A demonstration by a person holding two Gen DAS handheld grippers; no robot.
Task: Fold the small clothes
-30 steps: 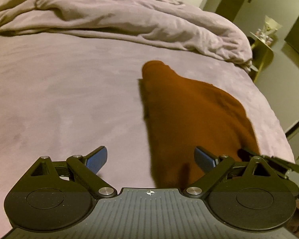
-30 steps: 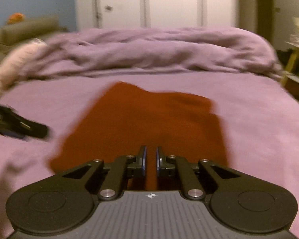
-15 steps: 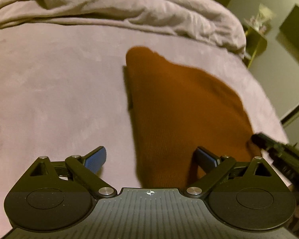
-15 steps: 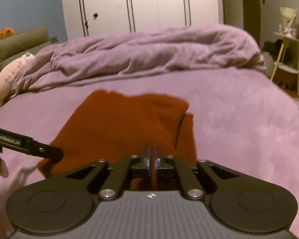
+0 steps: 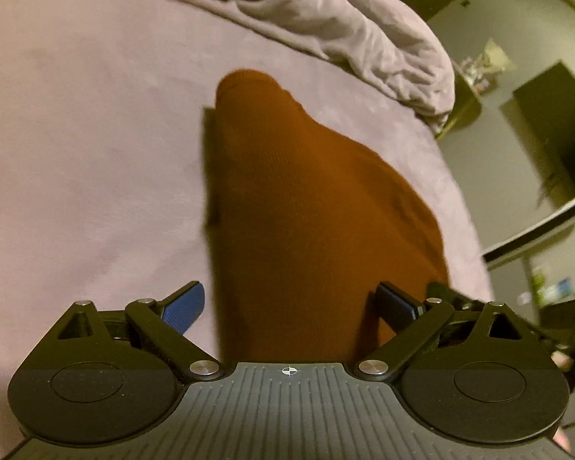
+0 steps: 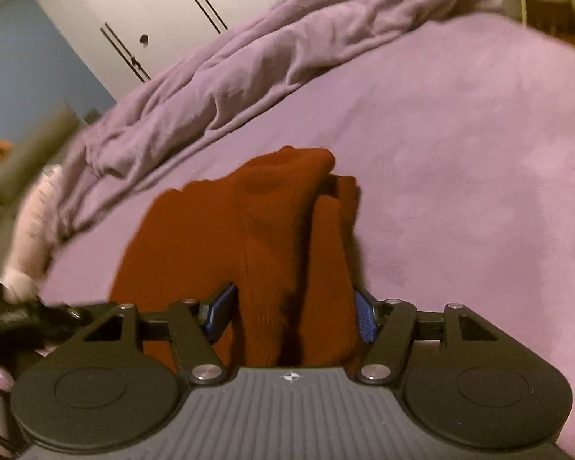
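Observation:
A rust-brown knitted garment (image 5: 306, 211) lies on the purple bed sheet (image 5: 88, 161). In the left wrist view it stretches from between the fingers away toward the rumpled duvet. My left gripper (image 5: 291, 304) is open, its near end of the garment lying between the spread fingers. In the right wrist view the garment (image 6: 272, 237) is bunched in folds. My right gripper (image 6: 293, 314) is open, with the cloth lying between its blue pads (image 6: 220, 308), not clamped.
A rumpled purple duvet (image 6: 272, 57) lies across the far side of the bed. A pink plush toy (image 6: 30, 237) sits at the left. White wardrobe doors (image 6: 165, 7) stand behind. The bed's right edge (image 5: 475, 237) drops to the floor by a small side table (image 5: 475, 76).
My right gripper, shut on the garment before, has opened and tilted. The garment now lies bunched in folds. My left gripper has stayed open and moved closer over the cloth.

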